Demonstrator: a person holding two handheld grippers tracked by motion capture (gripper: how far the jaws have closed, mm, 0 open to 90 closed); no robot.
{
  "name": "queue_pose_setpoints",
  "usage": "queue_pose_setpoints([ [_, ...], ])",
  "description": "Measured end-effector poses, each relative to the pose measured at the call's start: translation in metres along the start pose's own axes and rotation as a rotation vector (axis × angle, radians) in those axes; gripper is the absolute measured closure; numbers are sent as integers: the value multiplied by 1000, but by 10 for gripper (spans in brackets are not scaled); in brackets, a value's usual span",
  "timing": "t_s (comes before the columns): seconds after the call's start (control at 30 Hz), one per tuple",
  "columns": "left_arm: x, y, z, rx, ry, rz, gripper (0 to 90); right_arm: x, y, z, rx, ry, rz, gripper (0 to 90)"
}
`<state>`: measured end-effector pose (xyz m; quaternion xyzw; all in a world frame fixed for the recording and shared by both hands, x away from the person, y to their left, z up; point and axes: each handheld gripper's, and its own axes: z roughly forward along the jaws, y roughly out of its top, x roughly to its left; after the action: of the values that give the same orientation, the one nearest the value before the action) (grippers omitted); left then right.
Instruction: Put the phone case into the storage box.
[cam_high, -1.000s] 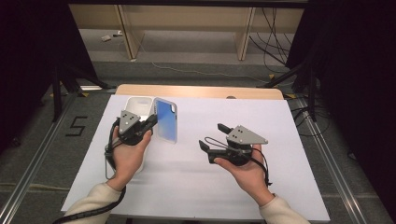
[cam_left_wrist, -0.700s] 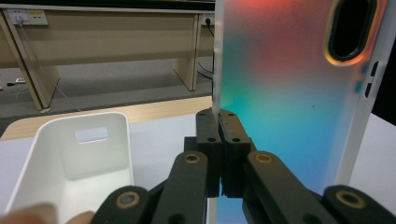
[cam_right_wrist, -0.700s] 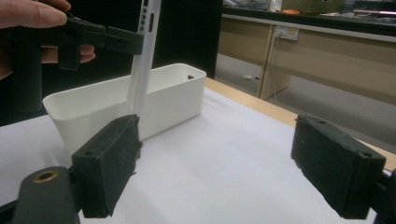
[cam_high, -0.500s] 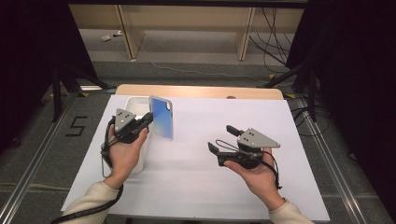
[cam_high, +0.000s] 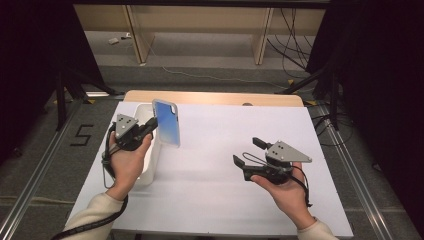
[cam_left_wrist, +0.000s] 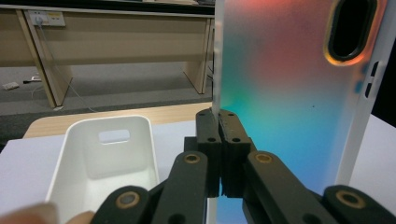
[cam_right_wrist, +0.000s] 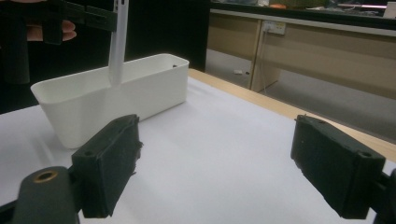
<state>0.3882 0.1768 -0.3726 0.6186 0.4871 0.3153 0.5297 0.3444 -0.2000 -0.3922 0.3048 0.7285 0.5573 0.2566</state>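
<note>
Item 1 — white bin (cam_high: 150, 150): an open plastic tub that stood along the table's left edge, its far end near the far-left corner. In the left gripper view (cam_left_wrist: 105, 158) its inside appeared bare, with a handle slot in the far wall.

Item 2 — left gripper (cam_high: 150, 125): it was held above the bin, jaws pinched tight on the edge of the phone case. In its own view the two pads met on the case's thin rim, low on the long side.

Item 3 — phone case (cam_high: 166, 121): it hung upright in the air, off the table, just right of the bin's far end and above its right rim. The iridescent blue back (cam_left_wrist: 289, 93) faced the camera, with the lens cut-out at the upper end. In the right gripper view its lower end (cam_right_wrist: 117, 42) appeared over the bin's opening.

Judgement on the step — depositing the case in the bin: the grip was an edge pinch, so the case could swing or slip. The step would be done best by carrying it slowly over the opening, lowering it close to the floor, then opening the jaws.

Item 4 — right gripper (cam_high: 246, 152): it was held near the table's right side, jaws wide and holding nothing. It was well clear of the bin and best kept so.
</note>
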Motion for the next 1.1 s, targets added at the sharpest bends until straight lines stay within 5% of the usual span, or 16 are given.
queue_pose_setpoints([
  [1.1, 22, 9, -6, -24, 72, -20, 882, -17, -21, -31, 10, -30, 50, 171],
])
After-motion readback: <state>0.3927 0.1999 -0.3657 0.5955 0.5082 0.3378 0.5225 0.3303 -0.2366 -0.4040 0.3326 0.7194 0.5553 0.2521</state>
